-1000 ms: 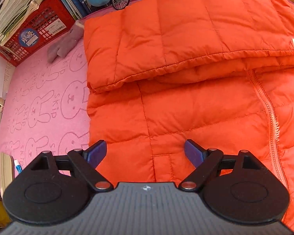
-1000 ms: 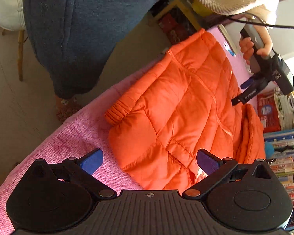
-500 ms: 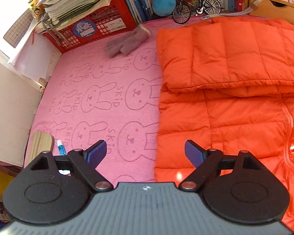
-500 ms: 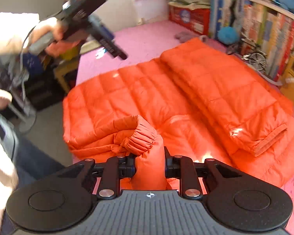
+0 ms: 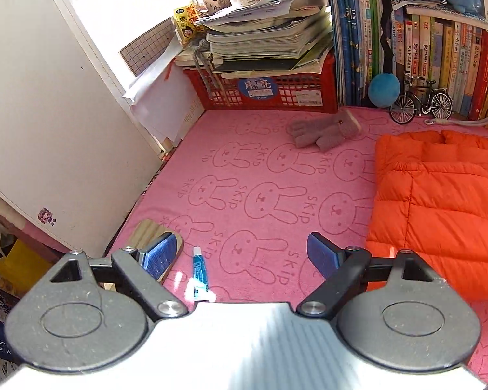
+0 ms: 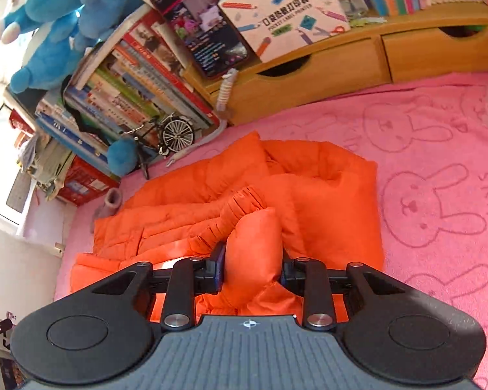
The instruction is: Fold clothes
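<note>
- My right gripper [image 6: 252, 265] is clamped on the orange jacket [image 6: 325, 201], pinching a puffy fold to carry it over
- My left gripper [image 5: 240, 253] hangs spread and empty above the pink towel [image 5: 244, 169], clear of the fold

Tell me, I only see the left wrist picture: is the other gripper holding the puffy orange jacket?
Observer: Yes. The right gripper is shut on a fold of the puffy orange quilted jacket.
Child: Is my gripper near it?
Observer: The left gripper is open over the pink bunny-print towel, apart from the jacket.
Child: What's behind the jacket?
Observer: A wooden drawer unit, out of your view.
</note>
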`<state>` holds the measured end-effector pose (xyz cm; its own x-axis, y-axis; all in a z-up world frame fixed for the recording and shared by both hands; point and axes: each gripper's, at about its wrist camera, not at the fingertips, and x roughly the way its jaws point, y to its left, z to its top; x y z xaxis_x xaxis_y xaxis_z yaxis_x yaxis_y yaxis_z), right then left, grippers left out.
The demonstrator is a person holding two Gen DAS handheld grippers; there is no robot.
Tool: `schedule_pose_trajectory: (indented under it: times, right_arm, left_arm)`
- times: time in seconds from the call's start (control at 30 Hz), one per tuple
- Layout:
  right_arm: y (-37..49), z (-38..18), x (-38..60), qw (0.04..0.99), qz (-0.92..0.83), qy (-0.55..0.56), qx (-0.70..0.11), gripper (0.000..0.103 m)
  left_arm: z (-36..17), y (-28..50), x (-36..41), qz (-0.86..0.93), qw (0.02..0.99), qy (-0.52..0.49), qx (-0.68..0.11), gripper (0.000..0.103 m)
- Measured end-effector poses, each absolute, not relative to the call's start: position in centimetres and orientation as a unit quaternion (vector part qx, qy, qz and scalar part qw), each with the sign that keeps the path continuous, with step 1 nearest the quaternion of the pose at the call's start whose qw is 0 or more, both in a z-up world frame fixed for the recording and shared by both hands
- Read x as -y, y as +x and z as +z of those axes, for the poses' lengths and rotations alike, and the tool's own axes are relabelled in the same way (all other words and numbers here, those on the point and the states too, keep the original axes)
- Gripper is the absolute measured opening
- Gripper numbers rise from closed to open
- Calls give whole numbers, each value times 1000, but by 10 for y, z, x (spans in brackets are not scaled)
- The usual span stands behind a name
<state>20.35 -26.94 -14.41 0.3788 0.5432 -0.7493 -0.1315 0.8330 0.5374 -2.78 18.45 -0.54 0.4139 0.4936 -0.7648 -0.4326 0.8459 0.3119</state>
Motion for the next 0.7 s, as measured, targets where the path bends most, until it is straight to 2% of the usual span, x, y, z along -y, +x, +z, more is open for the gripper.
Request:
schedule_pose_trajectory:
  times: [0.03, 0.1, 0.3, 0.5, 0.7]
  right_arm:
    - [198, -143, 273, 807, 207, 201, -515, 44]
    - [186, -142, 279, 809, 203, 203, -512, 60]
    - [157, -116, 268, 835, 228, 120, -487, 77]
    - [145, -100, 237, 850, 254, 13, -462, 81]
    - [153, -102, 210, 846, 260, -45, -464, 84]
  left_arm:
    - [-9, -25, -180, 263, 842, 36, -471, 88]
    - [-20, -14, -167, 225, 847, 47, -479, 89]
    - [-48, 35, -149, 125, 860, 16, -495, 89]
    - [-78, 78, -154, 83, 853, -11, -515, 89]
    - [-109, 101, -148, 21, 845, -28, -534, 91]
